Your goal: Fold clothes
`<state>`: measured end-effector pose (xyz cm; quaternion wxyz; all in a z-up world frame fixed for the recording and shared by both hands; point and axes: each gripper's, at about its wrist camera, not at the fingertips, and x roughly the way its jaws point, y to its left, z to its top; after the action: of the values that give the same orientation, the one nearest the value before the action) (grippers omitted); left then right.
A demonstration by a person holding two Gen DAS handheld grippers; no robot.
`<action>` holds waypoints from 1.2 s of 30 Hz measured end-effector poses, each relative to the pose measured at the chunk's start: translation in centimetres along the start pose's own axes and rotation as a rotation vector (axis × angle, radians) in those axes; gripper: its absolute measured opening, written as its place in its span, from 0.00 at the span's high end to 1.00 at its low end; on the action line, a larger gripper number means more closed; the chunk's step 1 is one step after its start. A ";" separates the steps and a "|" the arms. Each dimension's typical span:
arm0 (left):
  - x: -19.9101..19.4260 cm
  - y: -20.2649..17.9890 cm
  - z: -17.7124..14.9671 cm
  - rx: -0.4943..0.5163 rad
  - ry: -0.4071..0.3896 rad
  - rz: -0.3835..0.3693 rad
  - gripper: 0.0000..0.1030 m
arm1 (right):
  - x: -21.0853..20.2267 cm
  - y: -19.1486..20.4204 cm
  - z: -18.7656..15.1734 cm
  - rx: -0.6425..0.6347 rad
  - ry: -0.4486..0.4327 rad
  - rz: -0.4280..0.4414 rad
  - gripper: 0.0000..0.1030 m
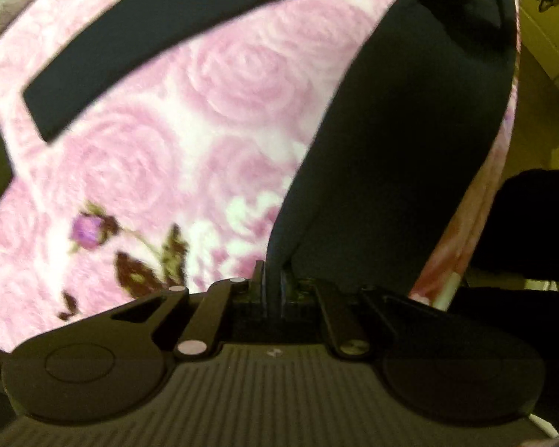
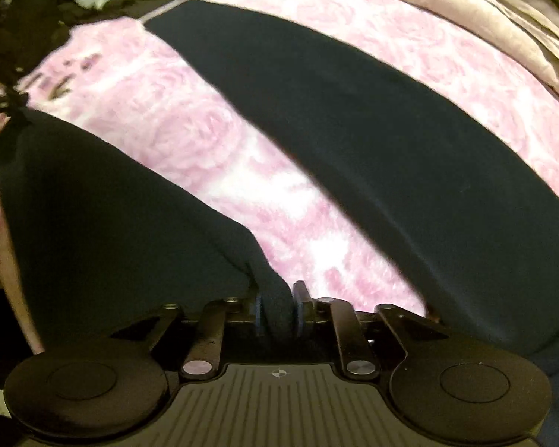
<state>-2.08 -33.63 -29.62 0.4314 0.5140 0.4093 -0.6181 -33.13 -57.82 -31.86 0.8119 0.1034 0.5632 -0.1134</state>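
A dark navy garment (image 1: 402, 130) lies on a pink rose-patterned blanket (image 1: 175, 141). My left gripper (image 1: 274, 279) is shut on an edge of the garment, and the cloth rises taut from the jaws toward the far right. A long dark strip of it (image 1: 160, 33) runs across the blanket farther off. In the right wrist view my right gripper (image 2: 277, 309) is shut on another bunched edge of the same garment (image 2: 104, 216). A second long panel (image 2: 354, 119) stretches diagonally across the blanket (image 2: 190, 123).
The blanket covers a bed whose right edge (image 1: 503, 141) drops to a yellowish floor. A beige crumpled quilt (image 2: 484, 11) lies along the far side. A dark patterned mass (image 2: 26, 11) sits at the far left.
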 end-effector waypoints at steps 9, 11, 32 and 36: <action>-3.4 0.2 3.5 0.080 -0.116 0.078 0.82 | -8.6 -5.2 -8.0 0.527 -0.123 -0.228 0.29; -3.4 -1.9 5.8 0.150 -0.153 0.043 0.79 | -11.1 -6.8 -10.7 0.684 -0.138 -0.311 0.29; 9.1 -30.1 34.2 0.438 -0.213 -0.230 0.63 | -15.9 -28.6 -33.1 1.407 -0.395 -0.321 0.88; 9.6 -31.6 36.0 0.471 -0.200 -0.248 0.62 | -16.0 -29.7 -35.9 1.443 -0.385 -0.268 0.84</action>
<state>-43.33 -59.66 -32.24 0.2594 0.4826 0.2698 -0.7919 -79.45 -74.39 -30.42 0.6062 0.5179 0.2056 -0.5674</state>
